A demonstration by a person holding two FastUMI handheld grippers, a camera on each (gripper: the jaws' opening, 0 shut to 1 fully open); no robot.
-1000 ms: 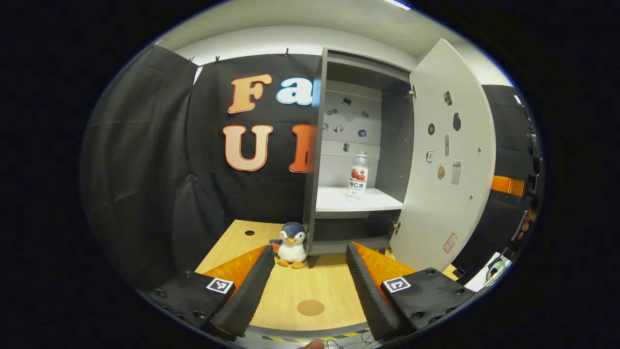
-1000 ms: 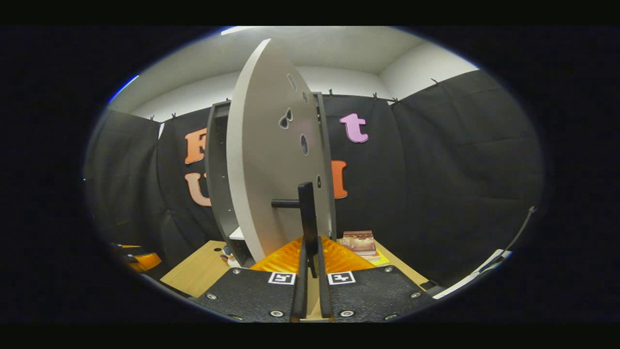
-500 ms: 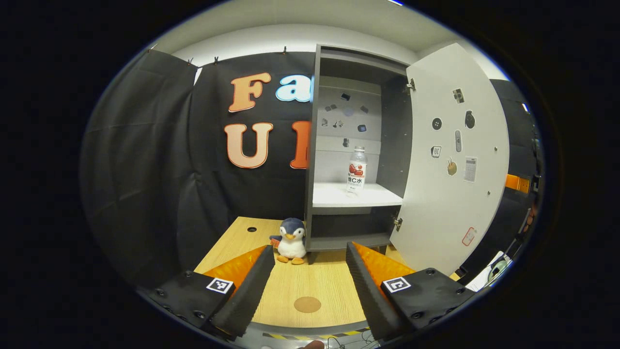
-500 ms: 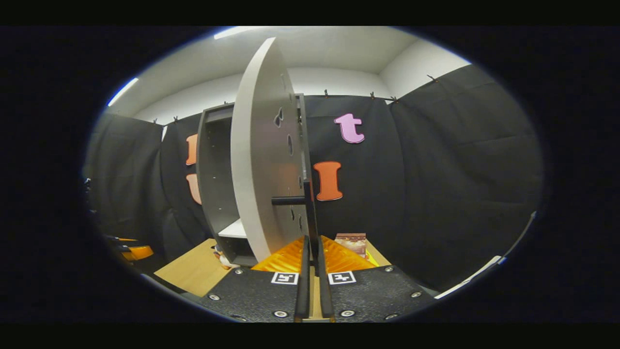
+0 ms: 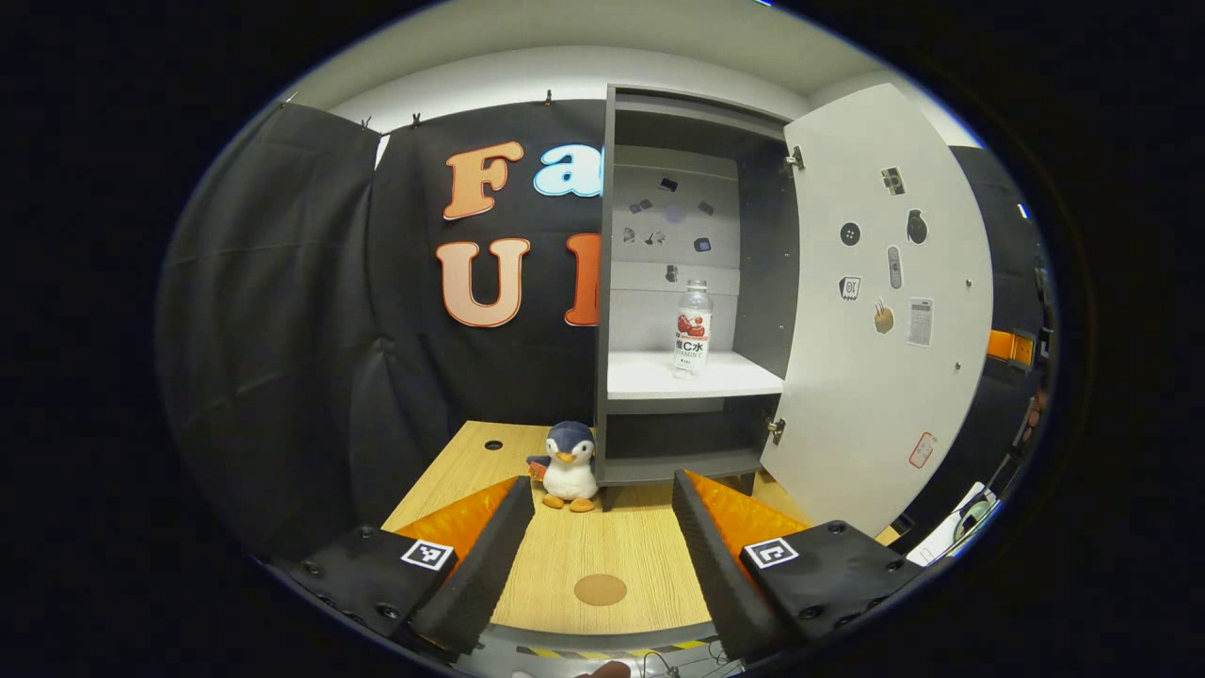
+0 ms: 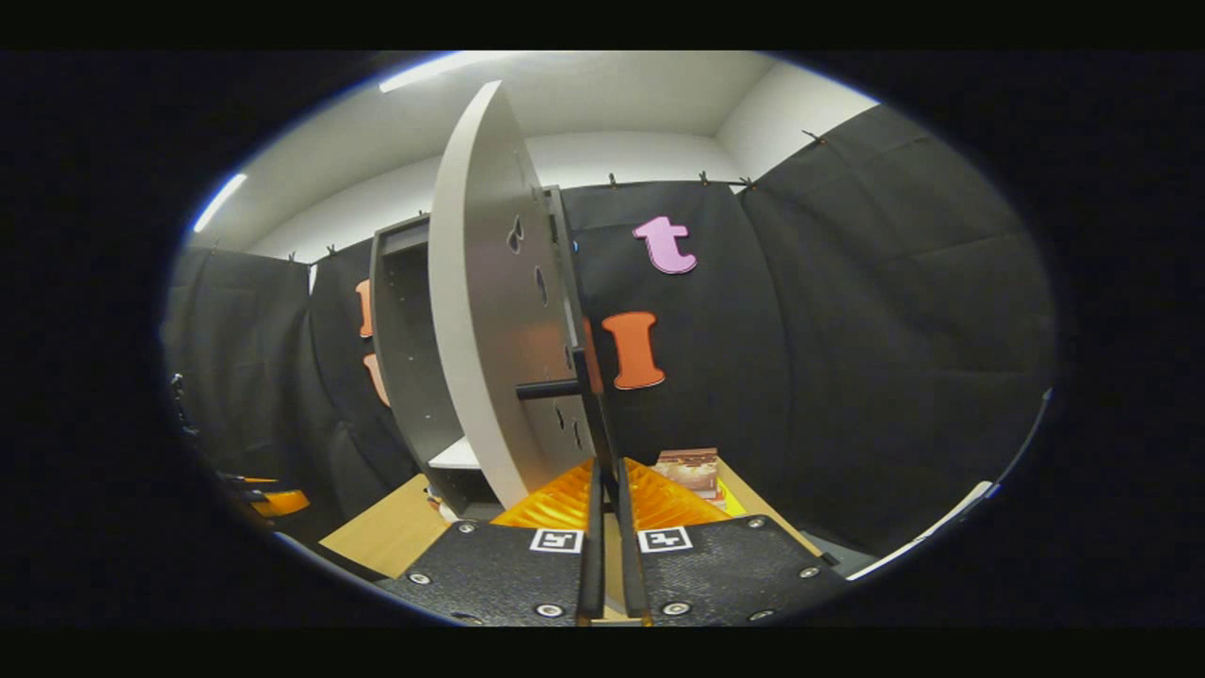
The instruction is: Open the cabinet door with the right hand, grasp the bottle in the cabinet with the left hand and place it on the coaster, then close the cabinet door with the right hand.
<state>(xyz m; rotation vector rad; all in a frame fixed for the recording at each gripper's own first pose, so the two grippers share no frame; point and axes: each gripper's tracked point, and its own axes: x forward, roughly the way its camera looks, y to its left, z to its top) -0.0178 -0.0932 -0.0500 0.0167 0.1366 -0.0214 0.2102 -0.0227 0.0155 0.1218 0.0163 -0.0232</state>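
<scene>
Left gripper (image 5: 598, 541) hangs low over the worktop (image 5: 565, 556), fingers spread wide, nothing between them. Coaster (image 5: 601, 589) lies flat on the worktop between its fingers, bare. Past it, a plush penguin (image 5: 568, 466) sits just beside the cabinet's (image 5: 692, 282) lower left corner. Bottle (image 5: 693, 328) stands upright on the cabinet's white shelf (image 5: 692, 375), toward the right, untouched.

Right gripper (image 6: 609, 499) is clamped narrow on the door handle (image 6: 593, 414), both fingers pressing the vertical bar. Cabinet door (image 5: 880, 311) is swung out far, inner face with stickers toward the left gripper view; in the right gripper view it is nearly edge-on. A small book or box (image 6: 692, 471) lies on the worktop behind the right gripper.

Versus 1 s ago: door has opened wider, its edge further right in the left gripper view, more of the cabinet's interior exposed. Bottle and coaster unmoved. Left gripper's spread unchanged; right gripper remains on the handle.
</scene>
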